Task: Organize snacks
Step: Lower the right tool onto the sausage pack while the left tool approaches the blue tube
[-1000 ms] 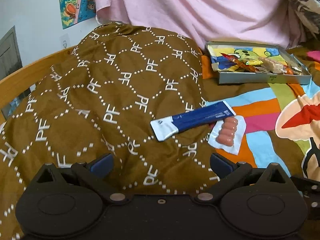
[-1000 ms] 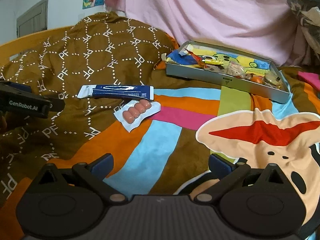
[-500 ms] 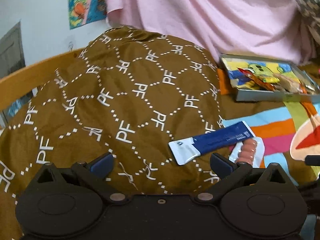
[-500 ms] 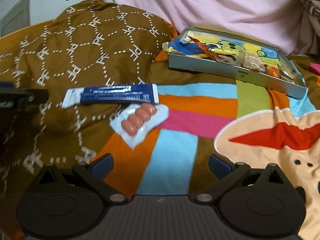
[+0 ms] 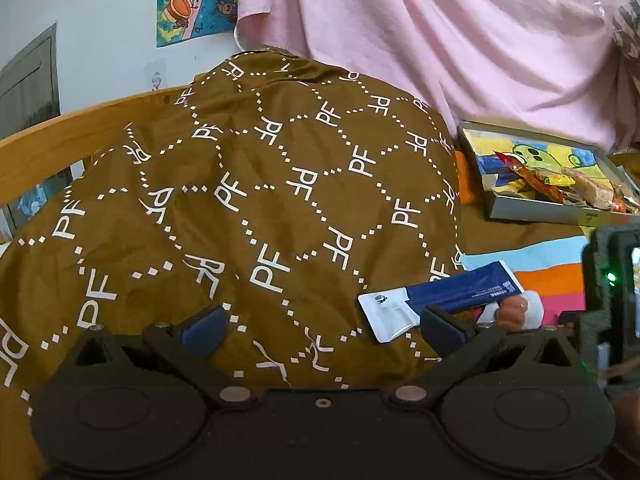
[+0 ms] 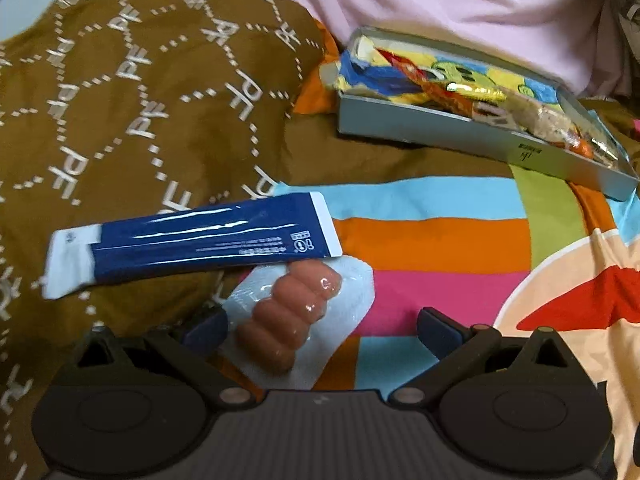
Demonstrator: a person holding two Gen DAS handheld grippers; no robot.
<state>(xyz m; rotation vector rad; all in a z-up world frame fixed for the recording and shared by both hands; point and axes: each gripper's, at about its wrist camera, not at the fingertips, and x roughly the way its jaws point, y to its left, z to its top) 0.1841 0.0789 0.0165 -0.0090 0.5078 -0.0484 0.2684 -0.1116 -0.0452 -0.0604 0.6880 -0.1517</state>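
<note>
1. Clear plastic vacuum pack of small pinkish-brown sausages (image 6: 298, 322) lying on the bedspread, just beside and partly under a long dark-blue foil sachet with white ends (image 6: 192, 240).
2. Right tongs (image 6: 320, 330) spread wide and holding nothing, left pad at the pack's edge; better to centre over the sausages, press into the soft cloth, then close gently to avoid pinching fabric.
3. Left tongs (image 5: 324, 326) likewise wide open, empty, right pad near the sachet.
4. Destination probably the shallow grey tin tray of wrapped snacks (image 6: 440, 136), well apart at the back.
5. Underneath, a brown quilt with white letter pattern (image 5: 260, 200) and striped colourful bedspread (image 6: 432, 240); behind, pink sheet (image 5: 440, 40), wooden bed frame (image 5: 60, 148), cartoon poster on a white wall (image 5: 192, 0).
</note>
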